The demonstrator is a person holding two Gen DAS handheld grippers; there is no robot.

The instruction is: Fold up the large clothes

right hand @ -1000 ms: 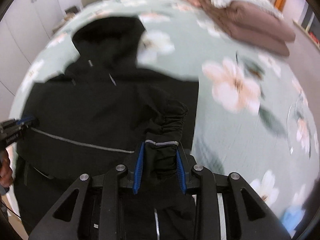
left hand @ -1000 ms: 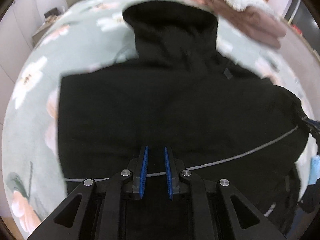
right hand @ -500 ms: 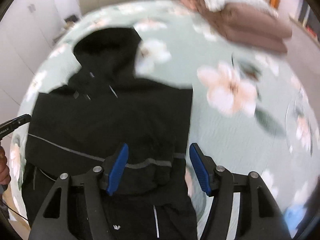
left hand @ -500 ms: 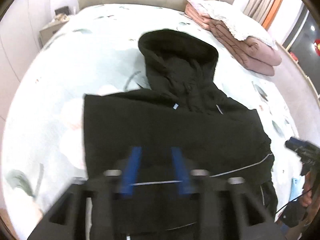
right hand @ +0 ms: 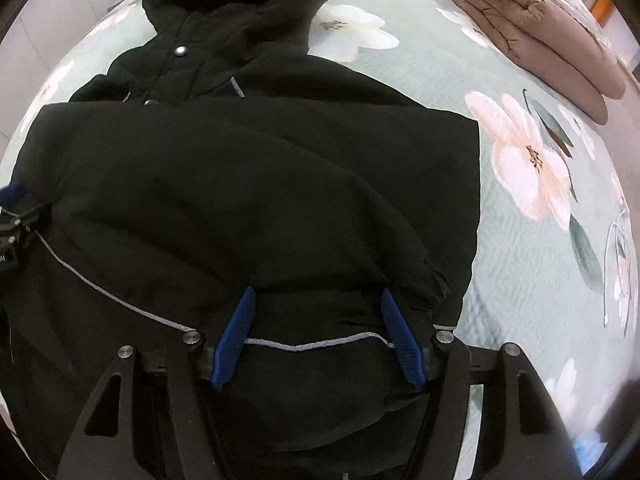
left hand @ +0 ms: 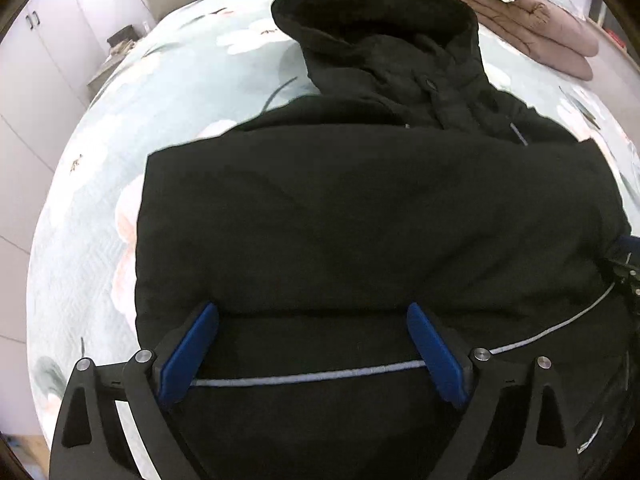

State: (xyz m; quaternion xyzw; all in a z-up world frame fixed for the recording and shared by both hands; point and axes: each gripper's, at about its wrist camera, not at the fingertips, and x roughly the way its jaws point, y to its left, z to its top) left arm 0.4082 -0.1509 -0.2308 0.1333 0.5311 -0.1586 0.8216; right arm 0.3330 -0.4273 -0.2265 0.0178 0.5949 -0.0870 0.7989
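Observation:
A large black hooded jacket (left hand: 360, 208) lies on the bed, hood at the far end, sleeves folded across its body, a thin grey stripe near the hem. It also fills the right wrist view (right hand: 240, 184). My left gripper (left hand: 312, 320) is open and empty, low over the jacket's near left part. My right gripper (right hand: 316, 304) is open and empty, low over the near right part by a sleeve cuff (right hand: 424, 276). The right gripper shows at the right edge of the left wrist view (left hand: 624, 264); the left gripper shows at the left edge of the right wrist view (right hand: 12, 220).
The bed has a pale green floral cover (right hand: 532, 168). A folded pink-brown quilt (right hand: 536, 24) with a white blanket lies at the far right; it also shows in the left wrist view (left hand: 528, 12). White cupboards (left hand: 36, 60) and a beige headboard stand beyond the bed.
Both grippers have opened; the right one let go of the sleeve cuff, which now lies on the jacket. Both have dropped low over the jacket's near part.

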